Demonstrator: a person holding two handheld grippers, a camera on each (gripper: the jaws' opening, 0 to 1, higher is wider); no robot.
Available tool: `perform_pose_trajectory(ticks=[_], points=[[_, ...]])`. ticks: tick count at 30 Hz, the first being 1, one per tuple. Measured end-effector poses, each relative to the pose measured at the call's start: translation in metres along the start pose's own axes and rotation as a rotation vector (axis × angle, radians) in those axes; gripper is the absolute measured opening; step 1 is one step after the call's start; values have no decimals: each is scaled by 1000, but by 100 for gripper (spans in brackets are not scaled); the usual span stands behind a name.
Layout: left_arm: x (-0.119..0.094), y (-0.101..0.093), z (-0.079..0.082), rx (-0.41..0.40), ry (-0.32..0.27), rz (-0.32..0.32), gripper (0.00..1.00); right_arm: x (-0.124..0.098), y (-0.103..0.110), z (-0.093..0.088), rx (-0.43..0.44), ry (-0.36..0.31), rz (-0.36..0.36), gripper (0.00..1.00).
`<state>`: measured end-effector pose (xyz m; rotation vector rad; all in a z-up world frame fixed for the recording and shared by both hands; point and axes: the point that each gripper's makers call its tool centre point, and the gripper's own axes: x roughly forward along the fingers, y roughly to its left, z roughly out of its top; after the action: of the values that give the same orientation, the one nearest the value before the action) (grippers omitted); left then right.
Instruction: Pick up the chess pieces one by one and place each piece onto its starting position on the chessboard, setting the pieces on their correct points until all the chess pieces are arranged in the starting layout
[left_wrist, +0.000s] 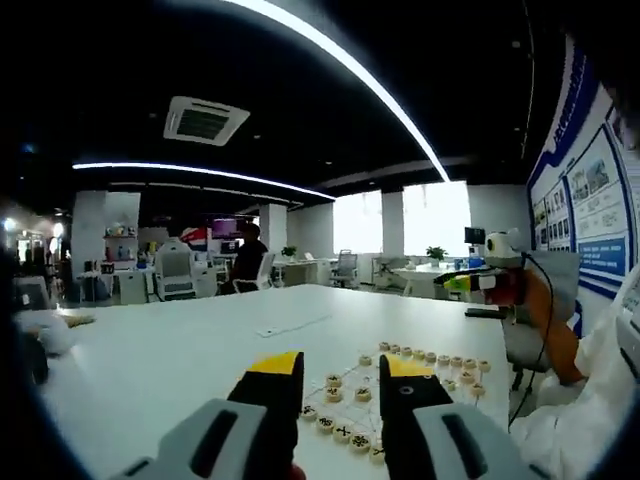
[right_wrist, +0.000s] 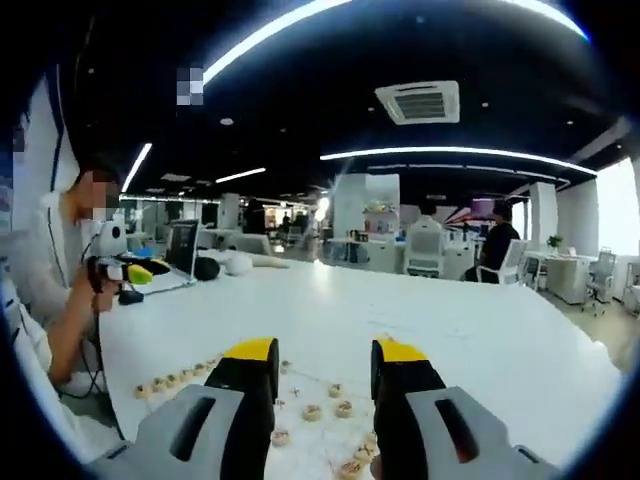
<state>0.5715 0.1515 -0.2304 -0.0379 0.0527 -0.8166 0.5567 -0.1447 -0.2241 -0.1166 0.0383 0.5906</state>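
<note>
Left gripper view showed my left gripper (left_wrist: 340, 375) spread and empty above xiangqi pieces (left_wrist: 345, 395) on the white tabletop (left_wrist: 180, 350); right gripper (right_wrist: 325, 365) likewise spread. I judged one disc should be centred before closing.

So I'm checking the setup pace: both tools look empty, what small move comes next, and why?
Probably lower the left tool onto one of the round chess pieces lying just ahead on the white table. Its jaws stand open and empty, and pieces lie scattered on the board lines.
</note>
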Motion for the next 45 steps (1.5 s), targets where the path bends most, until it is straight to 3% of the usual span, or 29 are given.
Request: perform_pose_trajectory(ticks=[2,4,7,12,18,32,45], points=[[0,2,5,-2,-8,20,29,6,23,1,-1,-24,99,38],[4,0,6,-4,-7,34,29,9,29,-3,-40,9,119,39],[8,-8,4,9,11,25,30,6,20,8,-56,-16,69,38],[12,-20,4,27,20,4,32,-6,16,16,-79,-29,58,38],[8,-22,3,33,21,2,32,-14,8,22,-81,-39,26,38],[3,-16,6,31,10,6,32,-12,5,13,-74,2,11,37],[2,-15,6,38,13,9,32,-16,2,16,-77,-5,-4,36]])
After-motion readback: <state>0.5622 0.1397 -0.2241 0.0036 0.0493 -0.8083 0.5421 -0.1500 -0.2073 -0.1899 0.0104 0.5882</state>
